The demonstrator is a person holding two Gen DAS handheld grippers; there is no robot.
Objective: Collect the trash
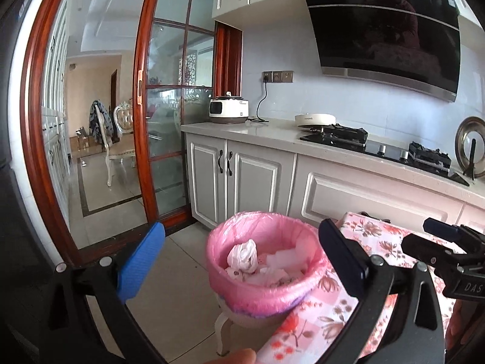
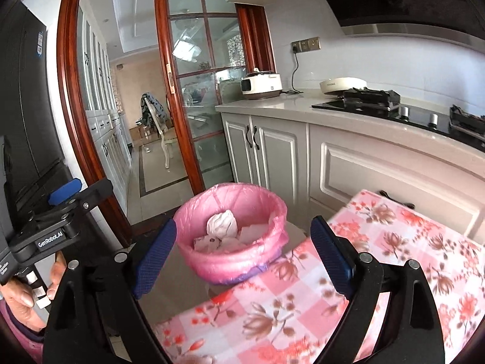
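Pink liner wraps the bin (image 1: 263, 268), which sits at the edge of the floral cloth (image 1: 372, 242) with crumpled white paper (image 1: 244, 255) and other scraps inside. Your left gripper (image 1: 239, 261) has its jaws spread wide with nothing between the pads, the bin beyond them. Your right gripper (image 2: 244, 253) is likewise wide apart and empty; what holds the bin up is hard to tell.

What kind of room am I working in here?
A home kitchen, it seems: a gas hob under a black range hood, white cabinets, and a rice cooker plugged in on the counter. A sliding glass door leads to a dining area.
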